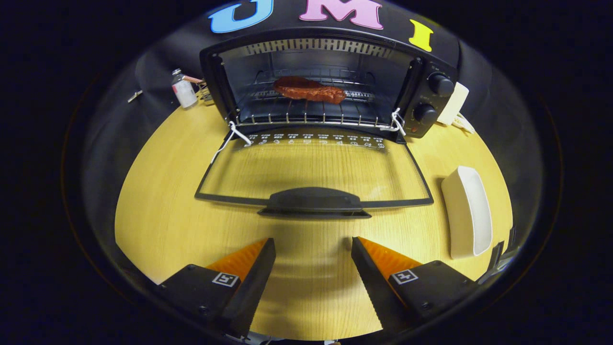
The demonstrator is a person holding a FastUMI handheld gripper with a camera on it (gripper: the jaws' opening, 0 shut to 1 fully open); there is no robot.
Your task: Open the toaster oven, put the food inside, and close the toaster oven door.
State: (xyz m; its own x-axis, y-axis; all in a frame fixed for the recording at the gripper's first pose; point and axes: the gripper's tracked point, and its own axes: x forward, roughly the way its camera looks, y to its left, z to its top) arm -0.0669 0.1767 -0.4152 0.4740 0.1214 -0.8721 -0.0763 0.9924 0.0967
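Steak (309, 89) on far rack (306, 115), door (313, 172) down; gripper (313, 261) spread, empty, near handle (313, 200). Closing step: needed lifting from beneath.

We see a light wooden surface (158, 211). On it stand a toaster oven (330, 86), a white dish (467, 211) and a small bottle (183, 90).

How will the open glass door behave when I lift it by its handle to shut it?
The door is framed glass, so likely rigid, swinging on its hinge by the toaster oven. The smooth handle may slip. The gripper is open, short of it.
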